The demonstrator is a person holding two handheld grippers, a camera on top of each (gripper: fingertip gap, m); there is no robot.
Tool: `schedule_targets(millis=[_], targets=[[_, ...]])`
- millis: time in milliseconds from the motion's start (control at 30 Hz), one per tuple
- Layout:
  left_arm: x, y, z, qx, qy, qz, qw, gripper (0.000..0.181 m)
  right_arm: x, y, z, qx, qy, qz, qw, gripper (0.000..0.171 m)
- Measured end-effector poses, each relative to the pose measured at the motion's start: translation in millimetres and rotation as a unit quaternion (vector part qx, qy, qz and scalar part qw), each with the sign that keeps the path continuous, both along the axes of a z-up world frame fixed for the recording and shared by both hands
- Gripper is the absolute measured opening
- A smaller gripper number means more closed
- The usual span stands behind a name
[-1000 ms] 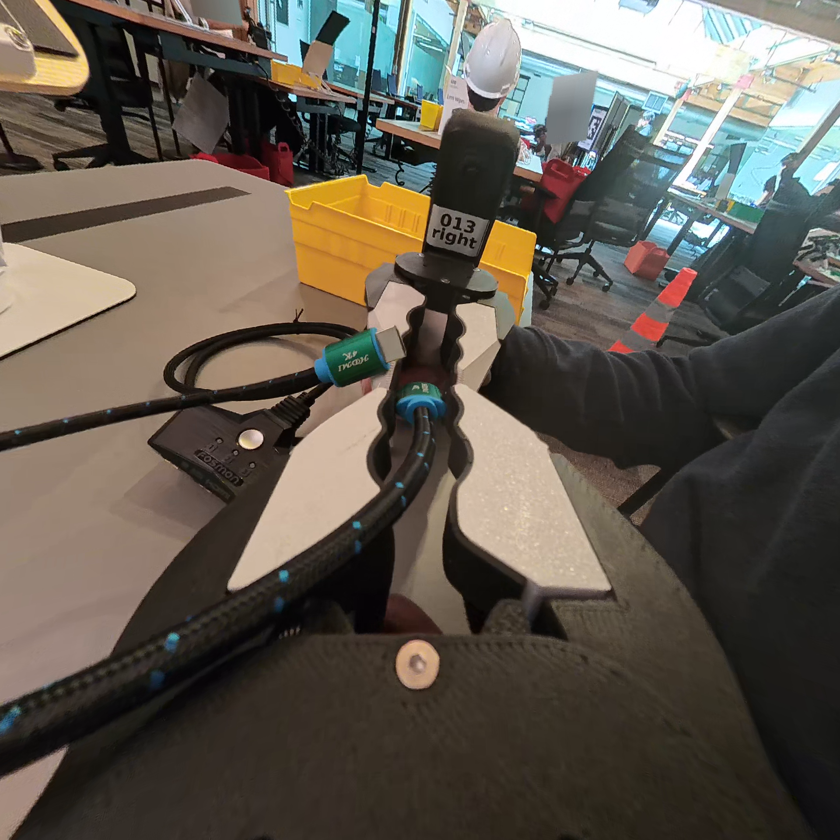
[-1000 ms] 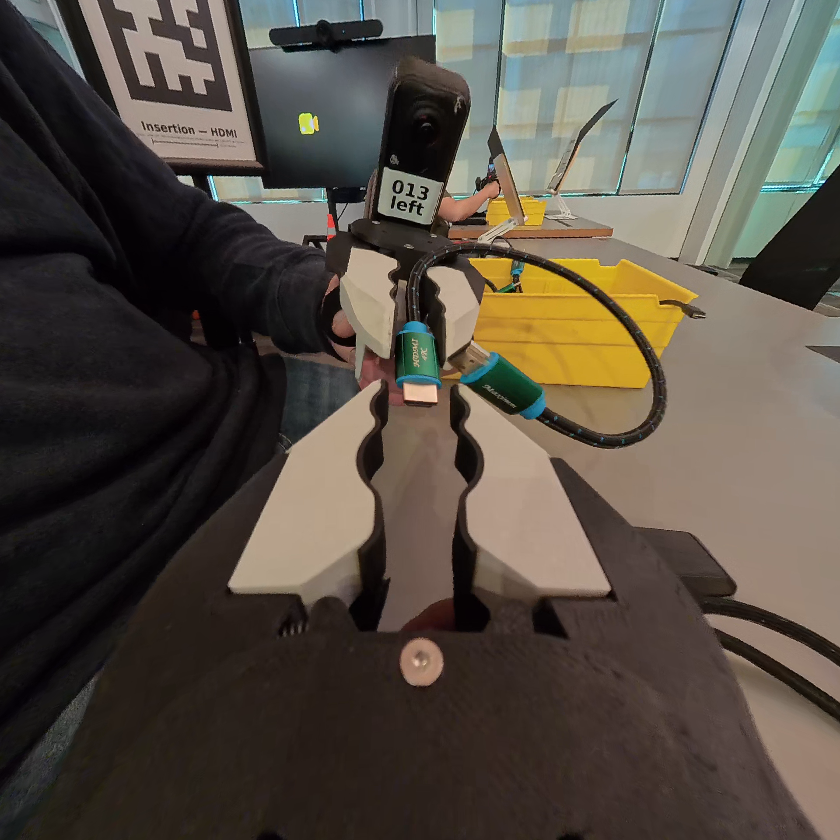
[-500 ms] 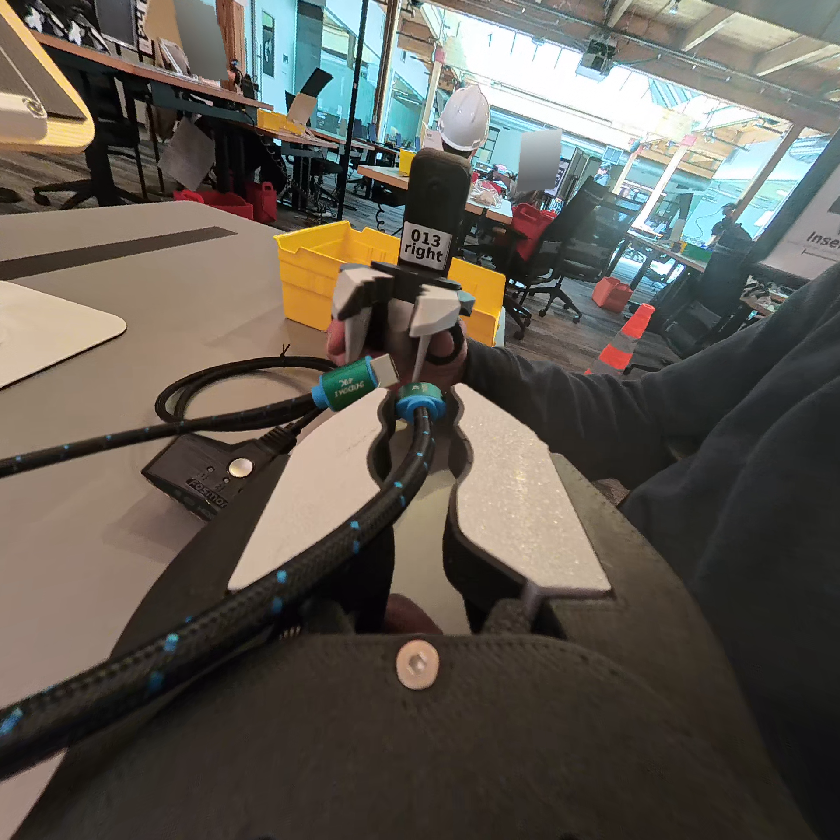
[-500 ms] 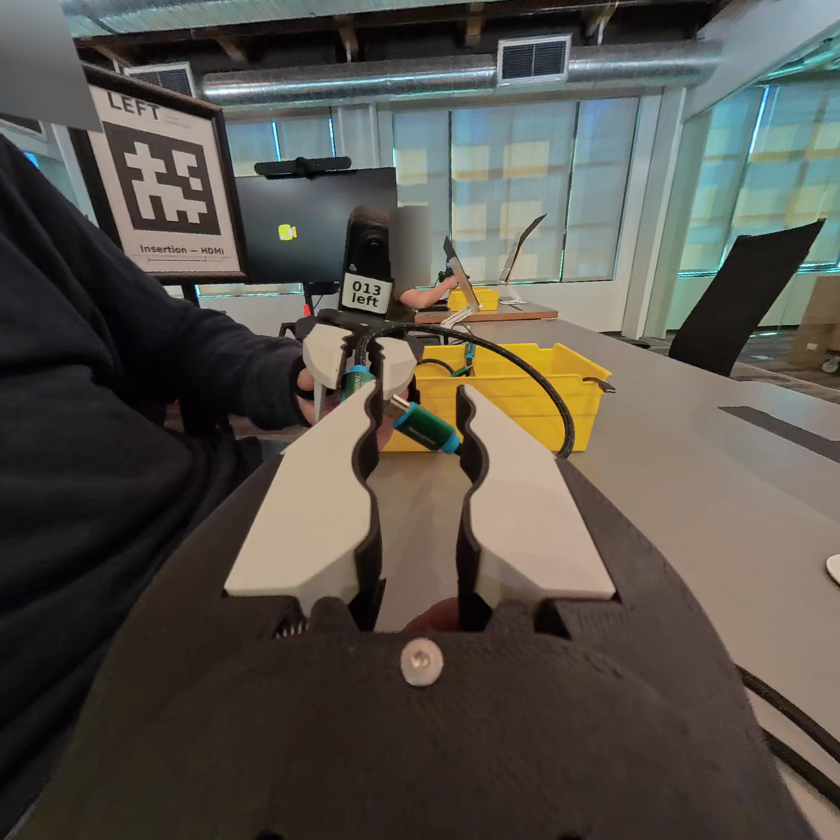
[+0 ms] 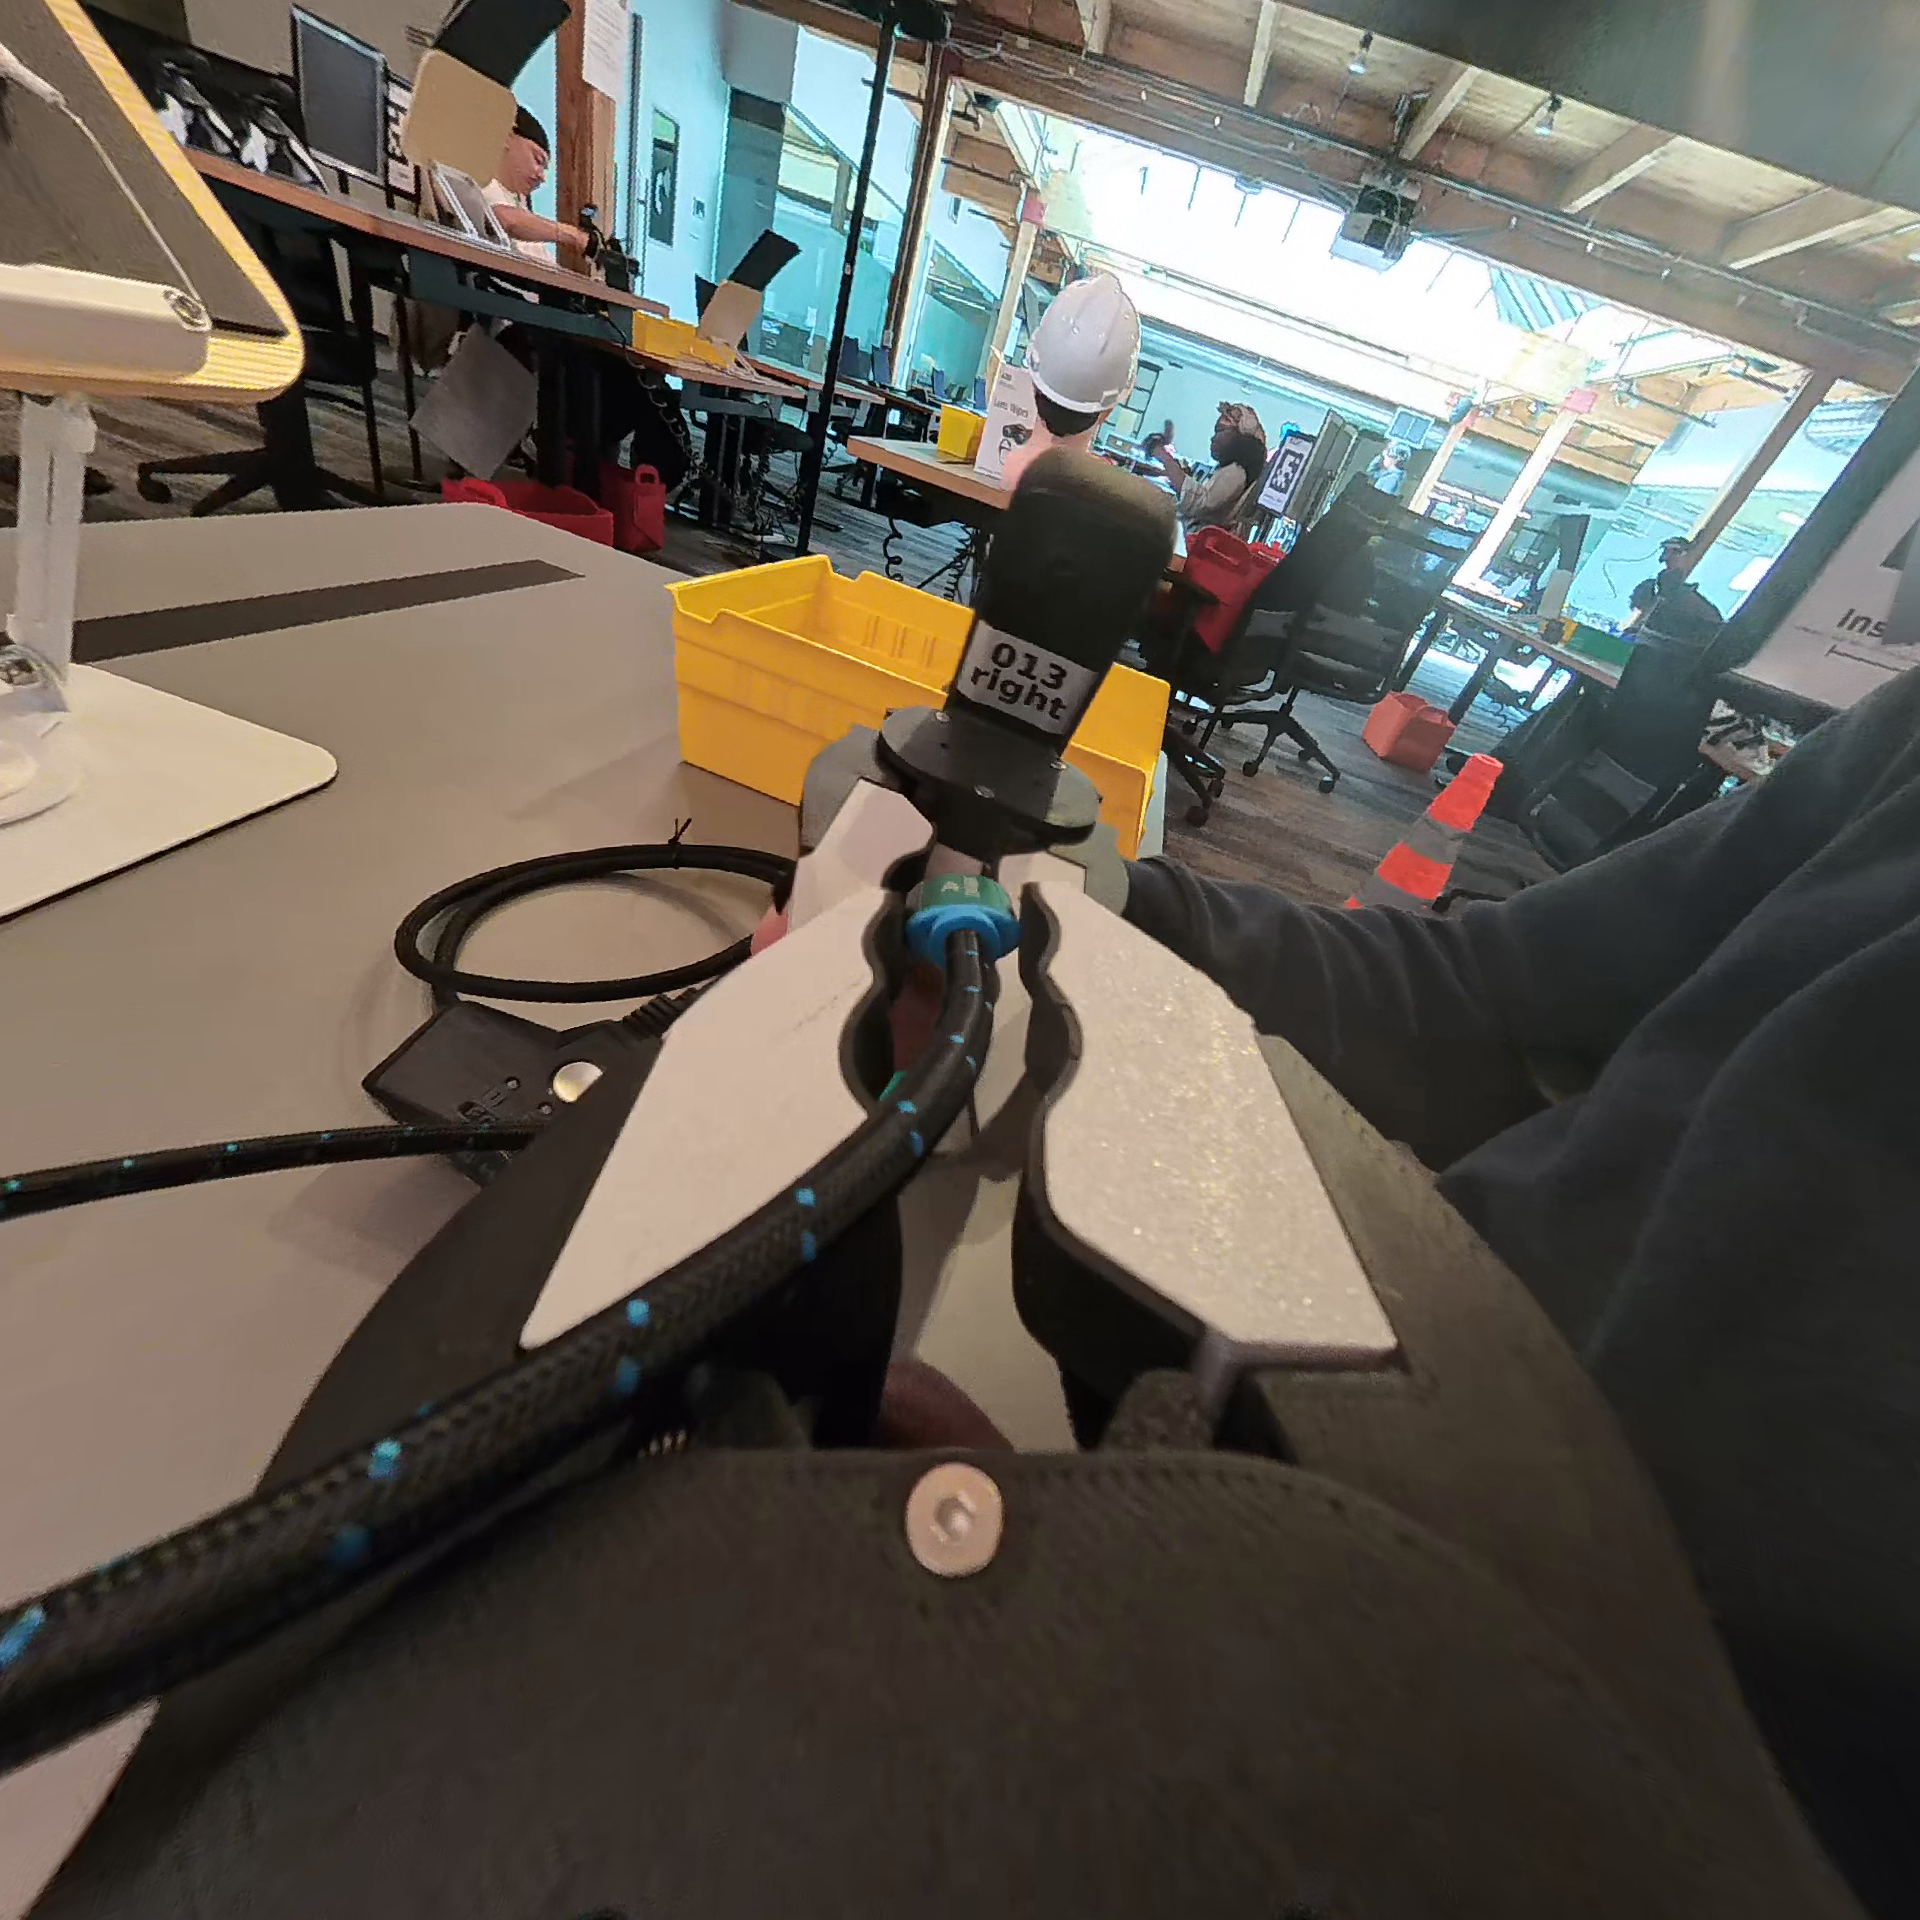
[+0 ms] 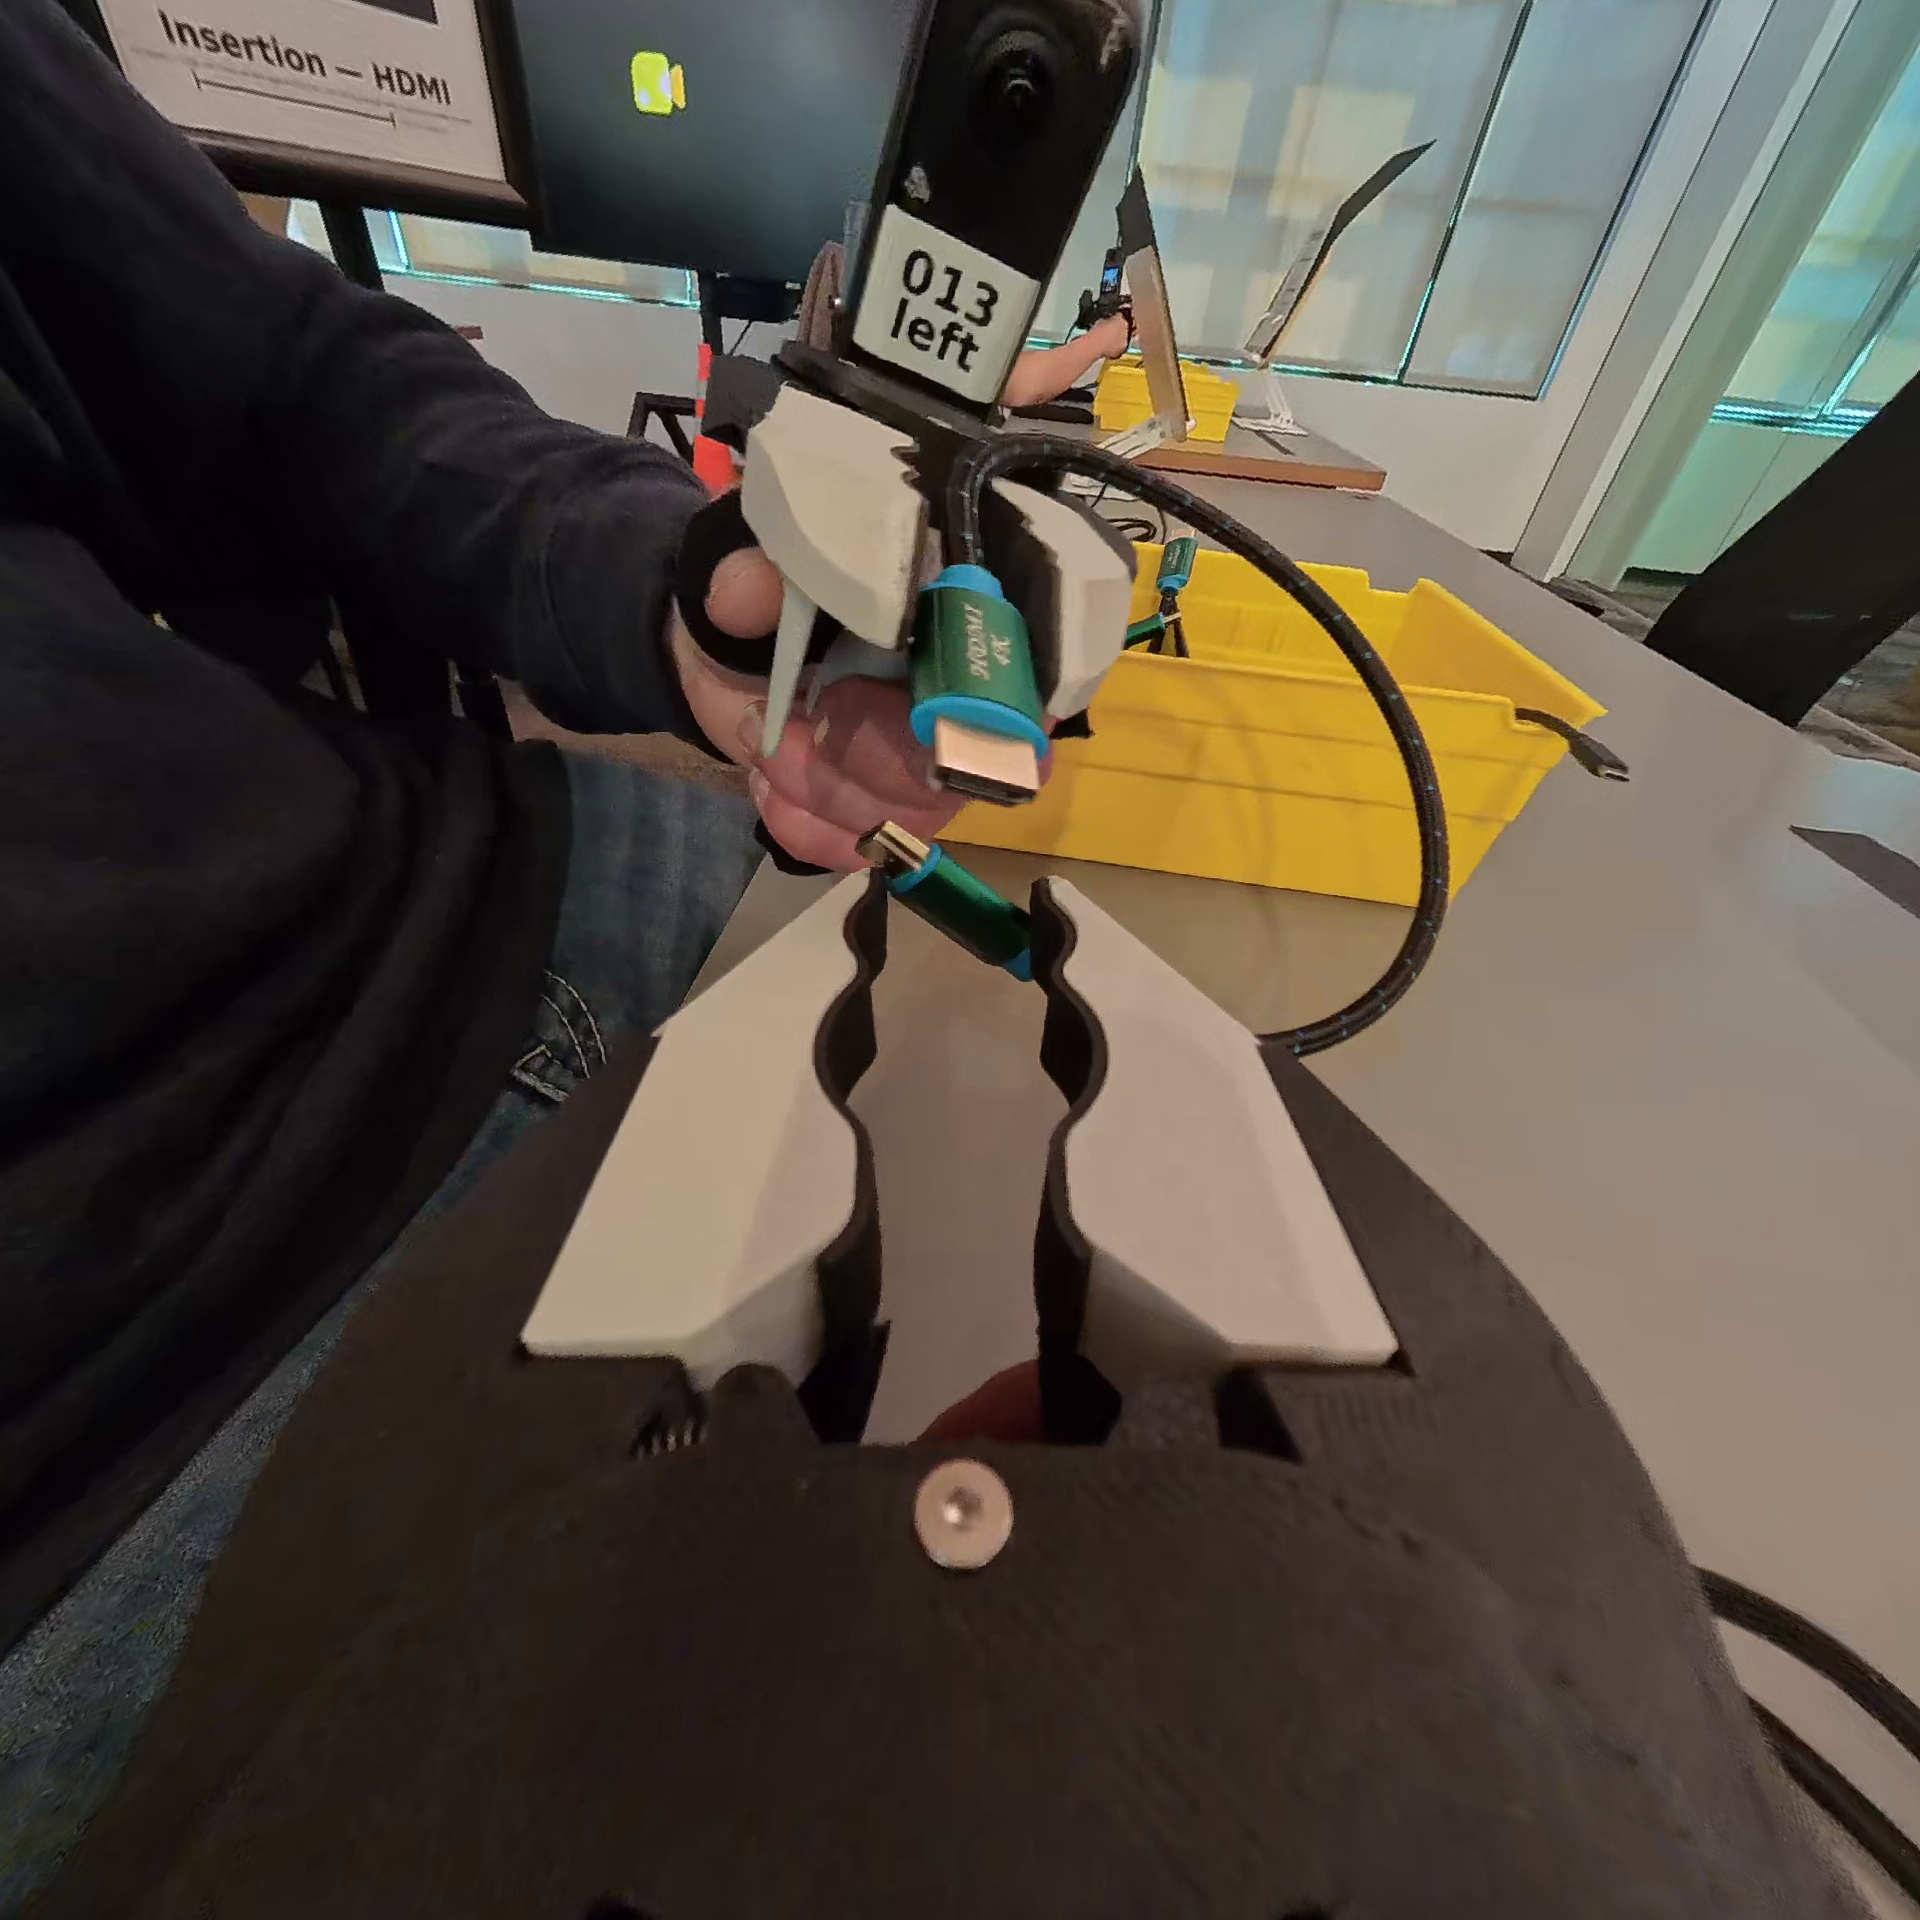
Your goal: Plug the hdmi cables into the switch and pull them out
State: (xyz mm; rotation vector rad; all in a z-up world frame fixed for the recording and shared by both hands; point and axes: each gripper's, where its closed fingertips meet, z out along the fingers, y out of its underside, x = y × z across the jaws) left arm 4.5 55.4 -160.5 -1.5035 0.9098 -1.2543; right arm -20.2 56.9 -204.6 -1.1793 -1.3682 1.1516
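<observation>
In the left wrist view my left gripper (image 5: pixel 954 902) is shut on a green HDMI plug (image 5: pixel 951 920) with a blue collar. Its braided black cable (image 5: pixel 727 1247) runs back over my left finger. In the right wrist view the same plug (image 6: pixel 971 675) points down out of the left gripper (image 6: pixel 971 644). My right gripper (image 6: pixel 956 894) is open, and a second green HDMI plug (image 6: pixel 956 904) lies slanted between its fingertips. The black switch (image 5: pixel 488 1075) lies on the grey table (image 5: pixel 468 675), left of both grippers. The right gripper (image 5: pixel 951 842) faces my left one closely.
A yellow bin (image 5: pixel 831 665) stands on the table behind the grippers and holds more cables (image 6: pixel 1174 571). A looped black cable (image 5: pixel 582 935) lies by the switch. A white stand base (image 5: pixel 156 790) sits far left. A person's dark sleeves flank both views. Both grippers' tips are roughly 15 cm from the black switch (image 5: pixel 488 1075).
The grippers drew apart half a second ago and have come close again. The second plug now sits between the right gripper's fingertips. The left gripper keeps its plug.
</observation>
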Motion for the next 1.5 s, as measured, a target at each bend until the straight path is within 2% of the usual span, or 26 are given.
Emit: schedule_targets(millis=[100,233,400,500,667,767,933,1033,1133,1233,1367,1500], targets=[[-0.6,2.1,0.8,-0.001,-0.003,0.007,1.000,0.020,-9.0,-10.1,-7.5,0.014,-0.022,0.013,1.000,0.021],[-1.9,4.9,2.9,0.001,-0.004,0.017,1.000,0.020,-27.1,-33.8,-35.5,0.062,-0.095,0.041,0.993,0.017],[-4.8,6.7,8.2,-0.001,-0.012,0.021,1.000,0.020,-36.8,-39.7,-69.3,0.112,-0.191,0.037,0.975,0.016],[-9.4,6.4,26.3,0.009,-0.031,0.021,0.999,0.020,-35.7,-34.7,-86.3,0.134,-0.250,0.025,0.959,0.016],[-26.7,5.6,70.6,0.028,-0.089,0.029,0.995,0.020,-39.2,-31.3,-100.3,0.134,-0.288,0.017,0.948,0.017],[-36.0,7.3,79.6,0.038,-0.092,0.038,0.994,0.020,-44.5,-34.8,-98.2,0.141,-0.277,0.022,0.950,0.017],[-29.3,12.2,51.0,0.060,-0.028,0.049,0.997,0.020,-49.7,-24.9,-90.1,0.182,-0.269,-0.008,0.946,0.018],[-23.7,10.5,46.3,0.069,-0.017,0.045,0.996,0.020,-49.7,-20.5,-80.3,0.191,-0.250,-0.027,0.949,0.019],[-24.8,13.1,44.4,0.070,-0.016,0.052,0.996,0.020,-46.7,-17.4,-69.6,0.184,-0.227,-0.039,0.955,0.038],[-28.4,16.6,44.8,0.069,-0.021,0.059,0.996,0.020,-40.4,-14.7,-60.8,0.176,-0.208,-0.045,0.961,0.039],[-29.7,19.9,43.1,0.068,-0.021,0.063,0.995,0.020,-33.1,-12.4,-44.9,0.144,-0.170,-0.051,0.974,0.041],[-28.2,19.1,38.9,0.074,-0.011,0.062,0.995,0.020,-24.6,-4.3,-7.9,0.048,-0.070,-0.065,0.994,0.040]])
